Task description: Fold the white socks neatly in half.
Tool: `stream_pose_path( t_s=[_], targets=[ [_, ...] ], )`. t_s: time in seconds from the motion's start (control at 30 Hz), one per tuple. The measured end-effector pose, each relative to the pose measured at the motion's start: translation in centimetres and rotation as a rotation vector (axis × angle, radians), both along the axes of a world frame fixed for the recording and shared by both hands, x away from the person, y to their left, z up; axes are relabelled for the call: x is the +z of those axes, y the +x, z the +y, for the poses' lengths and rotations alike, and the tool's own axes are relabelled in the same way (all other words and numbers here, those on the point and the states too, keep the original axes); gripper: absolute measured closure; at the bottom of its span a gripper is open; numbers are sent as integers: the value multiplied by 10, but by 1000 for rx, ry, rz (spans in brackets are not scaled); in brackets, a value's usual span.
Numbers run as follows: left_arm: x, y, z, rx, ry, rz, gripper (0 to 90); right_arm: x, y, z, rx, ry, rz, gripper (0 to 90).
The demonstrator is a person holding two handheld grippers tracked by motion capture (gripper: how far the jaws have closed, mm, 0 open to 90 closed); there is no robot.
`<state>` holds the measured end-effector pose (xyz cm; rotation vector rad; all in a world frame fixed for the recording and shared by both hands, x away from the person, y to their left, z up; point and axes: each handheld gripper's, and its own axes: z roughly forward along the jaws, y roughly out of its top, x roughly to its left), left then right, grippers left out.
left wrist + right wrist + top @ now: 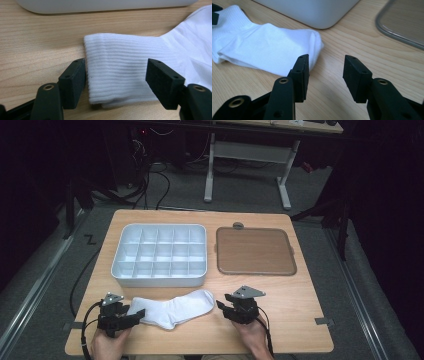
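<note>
A white sock [170, 309] lies flat on the wooden table near the front edge, cuff to the left and toe to the right. My left gripper [134, 316] is at the cuff end. In the left gripper view its jaws straddle the ribbed cuff [117, 67]; the left pad [75, 80] is at the cuff's edge, the right pad [162, 80] stands over the sock, and the cuff is not squeezed. My right gripper [223, 308] stands open just right of the toe [312, 47], with bare table between its jaws [325, 75].
A white compartment tray [116, 265] stands behind the sock, its near wall close to it [100, 5] [317, 12]. A brown board with a grey rim [255, 251] [402, 27] lies to its right. Bare wood shows at the front right.
</note>
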<state>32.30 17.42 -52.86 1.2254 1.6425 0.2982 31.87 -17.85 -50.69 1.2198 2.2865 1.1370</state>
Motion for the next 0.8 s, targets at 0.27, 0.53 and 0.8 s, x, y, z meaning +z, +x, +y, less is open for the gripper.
stream_pose_path(
  t_s=[0.27,0.53,0.8],
  targets=[
    [-1,-1,-3,-3,31,-8,395,-9,10,20,28,0,28,557],
    [-3,-4,-5,-11,77,-28,485,-16,18,25,23,-7,52,643],
    [-3,-5,-4,-42,53,-31,668,-19,19,26,43,-18,62,827]
  ],
)
